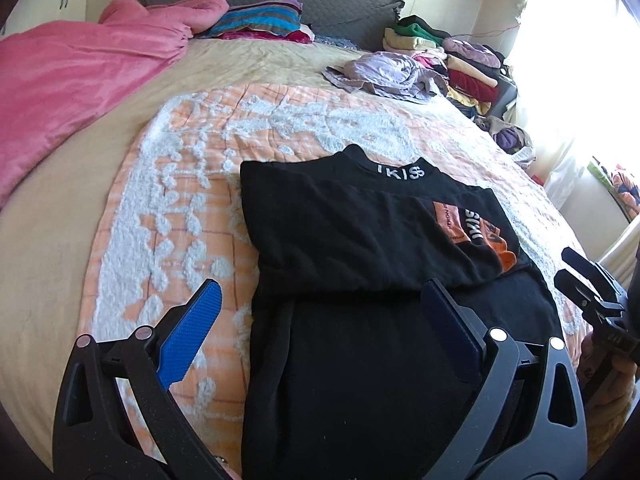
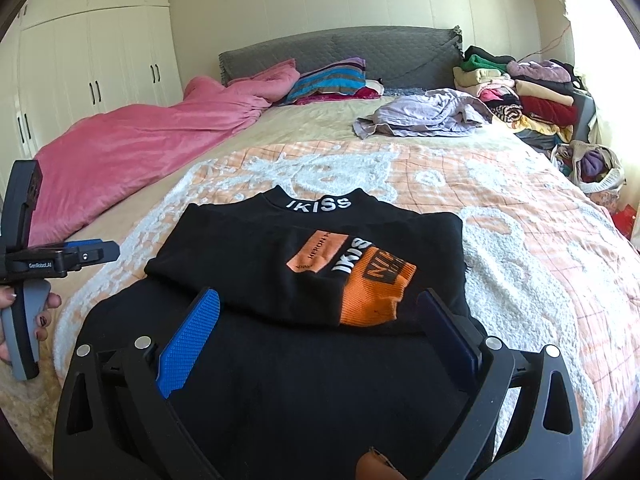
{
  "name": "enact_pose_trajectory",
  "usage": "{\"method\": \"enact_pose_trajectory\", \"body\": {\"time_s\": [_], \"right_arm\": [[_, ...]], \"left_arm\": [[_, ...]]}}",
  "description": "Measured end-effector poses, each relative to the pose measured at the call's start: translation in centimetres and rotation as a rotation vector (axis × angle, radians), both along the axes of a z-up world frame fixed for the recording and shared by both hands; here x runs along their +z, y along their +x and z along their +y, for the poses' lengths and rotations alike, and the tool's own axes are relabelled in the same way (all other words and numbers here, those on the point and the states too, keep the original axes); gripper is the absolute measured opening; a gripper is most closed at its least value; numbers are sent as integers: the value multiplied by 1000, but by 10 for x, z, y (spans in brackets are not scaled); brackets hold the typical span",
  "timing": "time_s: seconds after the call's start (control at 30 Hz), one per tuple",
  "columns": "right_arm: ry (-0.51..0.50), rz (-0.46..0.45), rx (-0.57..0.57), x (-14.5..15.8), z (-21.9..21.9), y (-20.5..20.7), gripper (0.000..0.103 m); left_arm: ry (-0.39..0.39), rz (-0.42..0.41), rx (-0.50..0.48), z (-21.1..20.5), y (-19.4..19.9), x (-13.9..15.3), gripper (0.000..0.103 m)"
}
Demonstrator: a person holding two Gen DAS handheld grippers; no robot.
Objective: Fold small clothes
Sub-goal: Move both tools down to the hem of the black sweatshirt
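- Black top with a white-lettered collar and an orange printed patch lies flat on a peach and white bedspread in the middle of a bed
- Its long axis runs straight away from both cameras: collar at the far end, hem at the near end, directly under the grippers
- One side panel is already folded inward, so the orange cuff of a sleeve rests across the chest
- Left gripper hovers over the near left part of the garment, fingers spread wide, holding nothing
- Right gripper hovers over the near right part, just short of the orange cuff, fingers likewise spread wide and empty
- Both sit about equally near the hem, each on its own side; a lengthwise fold toward the collar seems the likely next step
- A lilac garment lies crumpled farther up the bed, beside stacks of folded clothes
- A pink duvet is bunched along the left
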State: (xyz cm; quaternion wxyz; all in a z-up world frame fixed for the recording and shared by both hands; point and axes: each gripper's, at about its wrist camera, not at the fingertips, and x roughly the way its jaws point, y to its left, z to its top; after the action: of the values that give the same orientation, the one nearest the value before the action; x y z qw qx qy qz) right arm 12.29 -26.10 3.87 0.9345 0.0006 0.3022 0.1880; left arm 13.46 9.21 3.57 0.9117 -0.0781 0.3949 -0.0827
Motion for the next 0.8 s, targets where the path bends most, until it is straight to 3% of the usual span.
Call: {"method": "enact_pose_trajectory", "body": {"time_s": [0.23,0.43,0.8], "right_arm": [[-3,7,-22,-6,-8,-12,98],[-13,22,-45,-14,-17,-25,98],[-10,78,-112,-26,-47,-44,98]], "left_arm": [[17,26,35,6,-24,-17,93],[-14,79,74,23,-43,-38,93],[-42,102,71,31,-68,-48,93]]}}
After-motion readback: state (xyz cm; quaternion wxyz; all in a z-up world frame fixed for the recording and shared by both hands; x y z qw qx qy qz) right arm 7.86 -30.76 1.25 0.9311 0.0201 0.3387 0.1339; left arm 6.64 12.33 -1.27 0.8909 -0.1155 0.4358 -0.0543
